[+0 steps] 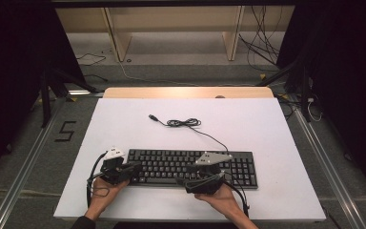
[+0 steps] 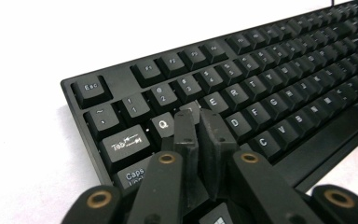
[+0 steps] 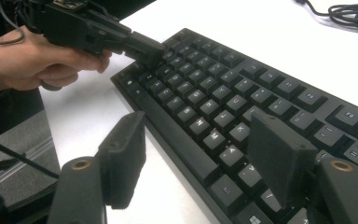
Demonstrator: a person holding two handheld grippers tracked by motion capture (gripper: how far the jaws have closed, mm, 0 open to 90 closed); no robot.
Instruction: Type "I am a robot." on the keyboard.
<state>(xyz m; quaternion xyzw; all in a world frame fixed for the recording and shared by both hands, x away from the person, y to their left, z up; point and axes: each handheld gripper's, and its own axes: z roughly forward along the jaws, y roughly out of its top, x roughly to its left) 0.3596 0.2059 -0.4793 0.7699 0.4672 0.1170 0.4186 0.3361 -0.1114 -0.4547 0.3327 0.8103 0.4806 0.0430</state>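
Keyboard (image 1: 190, 167) under both tongs: left gripper (image 2: 199, 122) clenched, tips over W key (image 2: 189, 112)—press straight down; right gripper (image 3: 200, 154) released, hovering.

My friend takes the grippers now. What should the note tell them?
Left gripper: jaws together, nothing between them, tips over the keyboard at the W key, between Q and E.
Right gripper: jaws wide open, nothing held, poised over the keyboard's front edge near the space bar.
The keyboard lies flat near the front of the white table; its cable lies unplugged and coiled behind it.
Done: cannot tell which keys were pressed.
Left: probably keep pressing keys with the left tips.
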